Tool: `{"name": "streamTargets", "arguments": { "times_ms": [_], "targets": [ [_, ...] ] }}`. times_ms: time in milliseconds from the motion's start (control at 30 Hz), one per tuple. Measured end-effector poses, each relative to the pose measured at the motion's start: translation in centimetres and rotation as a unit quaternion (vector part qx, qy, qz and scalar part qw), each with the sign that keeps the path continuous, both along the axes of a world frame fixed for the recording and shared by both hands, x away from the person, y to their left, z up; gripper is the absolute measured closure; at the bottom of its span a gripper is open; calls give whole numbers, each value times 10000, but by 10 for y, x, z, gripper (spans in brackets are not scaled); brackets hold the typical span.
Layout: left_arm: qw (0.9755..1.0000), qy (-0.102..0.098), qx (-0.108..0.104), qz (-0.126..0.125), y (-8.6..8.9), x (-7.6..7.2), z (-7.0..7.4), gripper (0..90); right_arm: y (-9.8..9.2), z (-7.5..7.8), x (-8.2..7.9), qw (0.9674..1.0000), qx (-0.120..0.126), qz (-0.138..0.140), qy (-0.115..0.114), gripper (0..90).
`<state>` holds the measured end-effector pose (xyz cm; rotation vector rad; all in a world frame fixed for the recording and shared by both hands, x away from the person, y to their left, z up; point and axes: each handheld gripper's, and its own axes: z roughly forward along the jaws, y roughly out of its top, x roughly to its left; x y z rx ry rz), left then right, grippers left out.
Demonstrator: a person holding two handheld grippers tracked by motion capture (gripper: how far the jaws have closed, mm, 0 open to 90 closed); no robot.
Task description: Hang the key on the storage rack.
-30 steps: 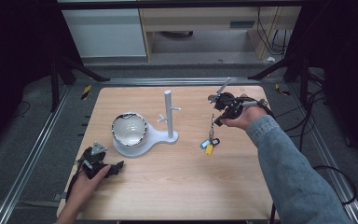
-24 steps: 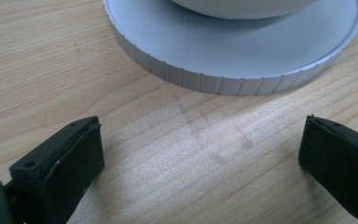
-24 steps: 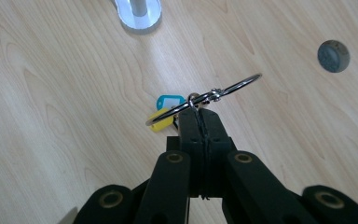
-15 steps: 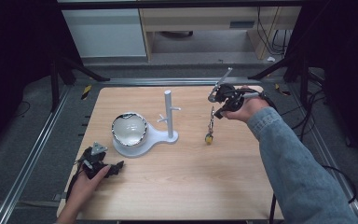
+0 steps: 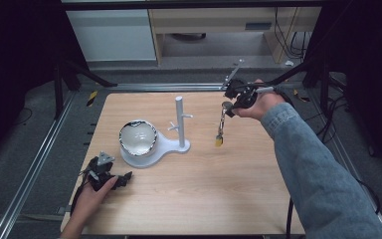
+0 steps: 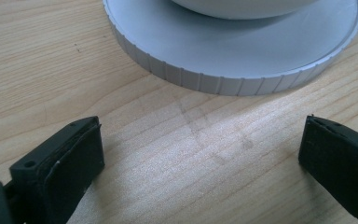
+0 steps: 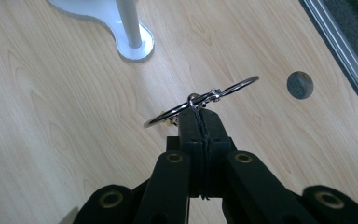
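Near the front left corner of the bench (image 5: 189, 199), the left gripper (image 5: 110, 178) rests on the wood in the person's left hand (image 5: 90, 196); in the left gripper view its two black fingers (image 6: 70, 158) stand spread wide with bare wood between them, and the ribbed rim of the white stand's round base (image 6: 233, 70) lies just beyond their tips, not touching them. In the high view that base carries a shiny bowl (image 5: 138, 138), and a white post (image 5: 179, 119) with short side pegs rises from the narrow end of the stand (image 5: 174, 145), toward the middle of the bench. Farther back, above the right half of the bench toward its far edge, the right hand (image 5: 258, 104) holds the right gripper (image 5: 227, 107) off the surface. Its fingers (image 7: 192, 135) are pressed together on a keyring (image 7: 200, 100): in the right gripper view the metal ring lies crosswise at the very tips, pinched where the ring's wire meets the pads, with a loop sticking out to each side. In the high view the rest of the keyring hangs straight down from the tips as a short chain ending in a small yellow tag (image 5: 219, 141), clear of the wood and well to the right of the post.
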<state>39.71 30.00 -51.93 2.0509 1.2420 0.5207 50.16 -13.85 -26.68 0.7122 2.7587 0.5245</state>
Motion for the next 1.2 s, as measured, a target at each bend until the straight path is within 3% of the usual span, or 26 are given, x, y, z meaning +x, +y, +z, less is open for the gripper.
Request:
{"name": "streamTargets", "arguments": {
  "times_ms": [267, 1200],
  "targets": [
    [10000, 2, 1, -2, 0, 0, 0, 0, 10, 12, 6, 10000, -42, 23, -42, 898],
    [10000, 0, -1, -2, 0, 0, 0, 0, 48, 43, 2, 9992, -154, 318, -177, 898]
  ]
}}
